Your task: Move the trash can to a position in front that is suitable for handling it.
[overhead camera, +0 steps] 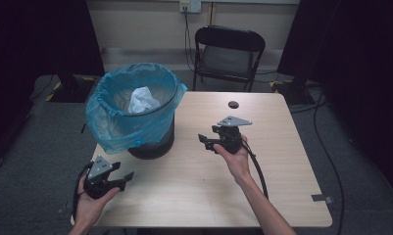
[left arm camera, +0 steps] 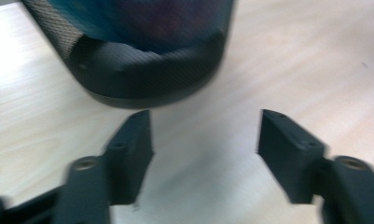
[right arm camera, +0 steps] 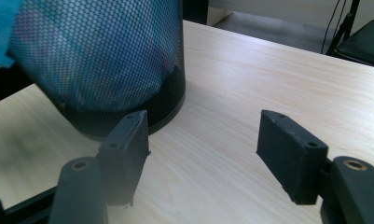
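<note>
A person is holding two grippers over a wooden table (overhead camera: 194, 196), both with jaws standing apart and nothing between them. The left gripper (overhead camera: 127, 177) is hovering near the table's corner, its jaws pointing toward the base of a black mesh waste bin (overhead camera: 152, 147) that is standing just ahead of it. The right gripper (overhead camera: 204, 141) is pointing sideways at the same bin from a little farther off. A blue bag (overhead camera: 110, 122) is lining the bin, and a crumpled white paper (overhead camera: 144, 100) is lying inside it, well above and beyond both pairs of jaws. Judging by that, the throwing away looks done, with no other litter lying on the table and the hands seemingly idling. The left gripper view is coming through blurred, the bin's upper part is cut off in both gripper views, and what is lying beneath the paper is hidden by the bag.
</note>
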The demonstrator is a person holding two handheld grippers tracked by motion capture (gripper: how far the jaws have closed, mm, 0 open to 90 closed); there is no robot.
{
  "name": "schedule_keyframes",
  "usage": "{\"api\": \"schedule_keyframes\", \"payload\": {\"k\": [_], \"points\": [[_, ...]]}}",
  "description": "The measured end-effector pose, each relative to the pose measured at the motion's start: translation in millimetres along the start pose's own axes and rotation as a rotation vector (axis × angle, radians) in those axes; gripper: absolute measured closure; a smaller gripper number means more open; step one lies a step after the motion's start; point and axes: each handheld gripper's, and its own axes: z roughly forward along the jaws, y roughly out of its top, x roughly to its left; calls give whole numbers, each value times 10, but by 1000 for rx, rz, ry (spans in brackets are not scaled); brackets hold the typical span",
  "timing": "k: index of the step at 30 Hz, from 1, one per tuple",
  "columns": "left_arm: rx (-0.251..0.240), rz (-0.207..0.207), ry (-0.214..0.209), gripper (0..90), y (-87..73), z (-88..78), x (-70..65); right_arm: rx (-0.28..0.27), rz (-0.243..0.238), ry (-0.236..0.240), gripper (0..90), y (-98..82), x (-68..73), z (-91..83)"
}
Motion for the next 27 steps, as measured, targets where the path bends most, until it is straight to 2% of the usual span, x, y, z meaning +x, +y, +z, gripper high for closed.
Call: {"api": "schedule_keyframes", "payload": {"k": [2, 4, 8, 11, 13, 15, 18, 20, 21, 23, 25, 27], "points": [[-11, -46, 26, 421, 31, 33, 109, -10, 1, 4, 368, 47, -3, 49], [-26, -56, 59, 451, 68, 79, 199, -10, -6, 3, 399, 107, -4, 111], [-53, -135, 83, 507, 128, 166, 413, -22, 3, 2, 477, 253, -50, 303], [-73, -181, 108, 511, 155, 199, 556, -25, 12, 3, 525, 353, -76, 456], [-86, -214, 119, 511, 188, 223, 657, -19, 1, -14, 547, 412, -70, 565], [-111, -229, 135, 509, 231, 241, 734, -26, 8, -9, 581, 469, -64, 663], [-105, -225, 153, 487, 326, 277, 798, -58, 59, 0, 617, 531, -54, 769], [-108, -209, 165, 473, 394, 302, 798, -48, 51, -10, 607, 565, -29, 845], [-90, -196, 180, 468, 421, 314, 810, -47, 51, -14, 587, 581, -19, 881], [-96, -233, 186, 452, 450, 363, 848, -46, 62, -28, 514, 604, -11, 946], [-108, -253, 198, 432, 454, 392, 918, -32, 84, -35, 443, 618, -11, 1010], [-118, -278, 195, 402, 455, 414, 978, -26, 69, -60, 392, 631, 3, 1060]]}}
